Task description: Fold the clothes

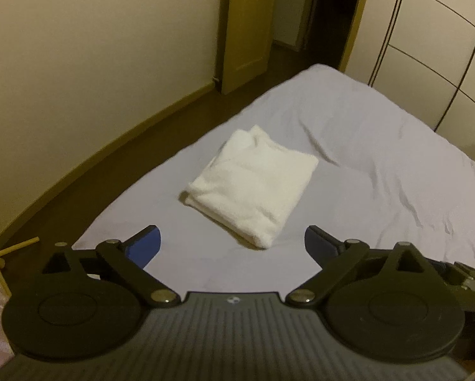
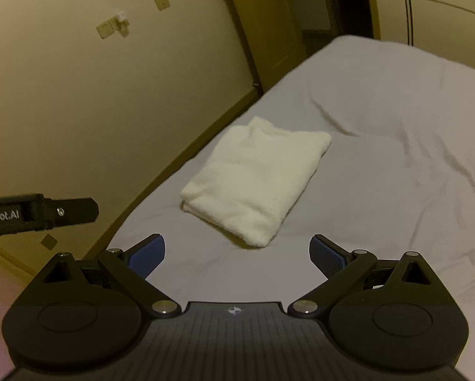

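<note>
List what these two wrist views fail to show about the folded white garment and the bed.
- Folded white garment: its type and inner layers are hidden by its own folds, in both views.
- Bed: right side cut off by the frame edge; near end hidden behind the open left gripper and open right gripper.

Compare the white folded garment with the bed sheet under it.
The white folded garment is a compact, thick, fluffy stack; the bed sheet is thin and spread wide. The garment is cream-white; the sheet looks pale lilac-grey. The garment's top lies smooth; the sheet shows creases to its right. Both are fabric, lying flat, untouched by either gripper.
</note>
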Action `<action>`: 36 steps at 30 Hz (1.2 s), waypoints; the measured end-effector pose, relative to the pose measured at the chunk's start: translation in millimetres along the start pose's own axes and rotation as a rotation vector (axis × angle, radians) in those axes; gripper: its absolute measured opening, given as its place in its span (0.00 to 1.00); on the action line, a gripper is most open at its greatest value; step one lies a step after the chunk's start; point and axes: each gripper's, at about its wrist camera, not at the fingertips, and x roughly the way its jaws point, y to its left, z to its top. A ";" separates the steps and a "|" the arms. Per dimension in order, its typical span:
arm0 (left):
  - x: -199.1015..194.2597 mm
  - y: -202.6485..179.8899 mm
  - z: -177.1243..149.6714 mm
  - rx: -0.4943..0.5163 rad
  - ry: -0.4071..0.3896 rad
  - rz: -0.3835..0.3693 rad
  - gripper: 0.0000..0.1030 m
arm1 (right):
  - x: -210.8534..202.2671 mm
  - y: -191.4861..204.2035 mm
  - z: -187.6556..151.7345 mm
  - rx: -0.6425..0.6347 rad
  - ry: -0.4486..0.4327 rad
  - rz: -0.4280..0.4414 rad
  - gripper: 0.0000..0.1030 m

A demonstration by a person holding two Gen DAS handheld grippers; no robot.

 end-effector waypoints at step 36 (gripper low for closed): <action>-5.7 -33.9 -34.3 0.039 0.034 0.173 0.99 | -45.0 -11.0 2.9 -0.083 0.047 -0.063 0.98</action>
